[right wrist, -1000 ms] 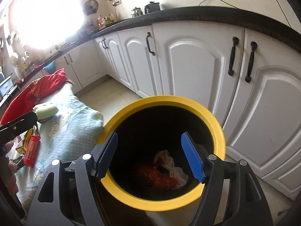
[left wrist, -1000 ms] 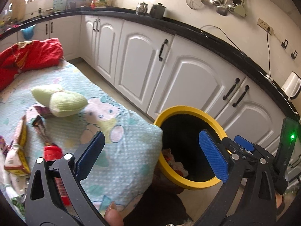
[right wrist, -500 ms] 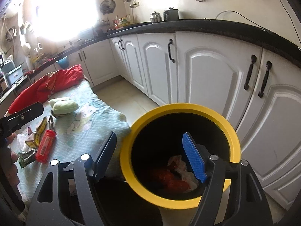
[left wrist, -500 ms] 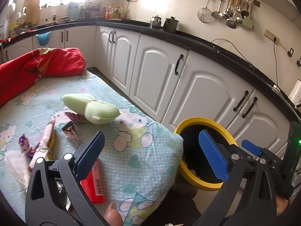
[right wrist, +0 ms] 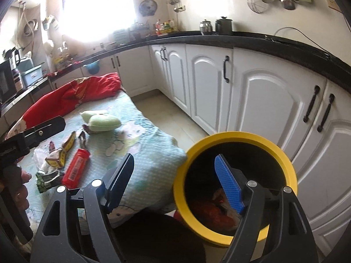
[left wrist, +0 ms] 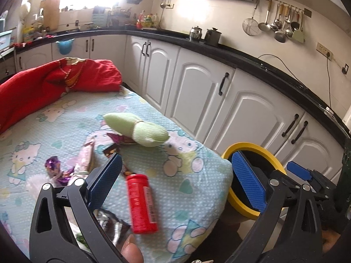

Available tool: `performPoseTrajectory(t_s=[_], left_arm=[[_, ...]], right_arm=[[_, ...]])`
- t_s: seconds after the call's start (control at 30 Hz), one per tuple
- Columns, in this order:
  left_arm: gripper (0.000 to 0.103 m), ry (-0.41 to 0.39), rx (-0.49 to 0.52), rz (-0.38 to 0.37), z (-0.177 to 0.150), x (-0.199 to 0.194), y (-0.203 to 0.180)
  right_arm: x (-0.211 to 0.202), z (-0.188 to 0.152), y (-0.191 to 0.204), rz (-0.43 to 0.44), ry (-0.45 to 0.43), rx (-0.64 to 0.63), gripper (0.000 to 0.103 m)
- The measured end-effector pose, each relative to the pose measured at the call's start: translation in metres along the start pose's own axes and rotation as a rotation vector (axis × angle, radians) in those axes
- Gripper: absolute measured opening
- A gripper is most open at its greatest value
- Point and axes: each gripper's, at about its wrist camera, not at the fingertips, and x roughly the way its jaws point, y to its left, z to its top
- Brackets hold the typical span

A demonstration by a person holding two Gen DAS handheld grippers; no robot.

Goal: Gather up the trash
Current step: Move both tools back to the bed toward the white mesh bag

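Scattered across the patterned tabletop (left wrist: 72, 118) in the left half of both views are a red tube (left wrist: 141, 203), wrappers (left wrist: 58, 171) and a green cloth bundle (left wrist: 140, 129), with a red cloth (left wrist: 54, 81) heaped at upper left. A yellow-rimmed bin (right wrist: 235, 183), trash seen inside, is placed lower right. The left hand-held gripper (left wrist: 175, 182) and the right hand-held gripper (right wrist: 175, 182) are both spread wide, and nothing is held.
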Motion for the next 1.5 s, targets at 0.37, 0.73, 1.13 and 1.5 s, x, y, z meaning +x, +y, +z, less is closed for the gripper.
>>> performPoseTrajectory(t_s=[0.37, 0.73, 1.13, 1.5], left_arm=[[0.092, -0.035, -0.043, 0.056, 0.006, -0.015, 0.033], [0.092, -0.04, -0.092, 0.11, 0.006, -0.025, 0.068], [0.092, 0.005, -0.164, 0.181, -0.003, -0.027, 0.114], [0.092, 0.097, -0.23, 0.23, -0.025, -0.018, 0.155]], right_arm=[[0.002, 0.011, 0.045, 0.076, -0.005, -0.063, 0.074], [0.014, 0.014, 0.092, 0.151, 0.022, -0.127, 0.074], [0.05, 0.0, 0.139, 0.232, 0.13, -0.177, 0.074], [0.082, -0.015, 0.155, 0.275, 0.225, -0.168, 0.074]])
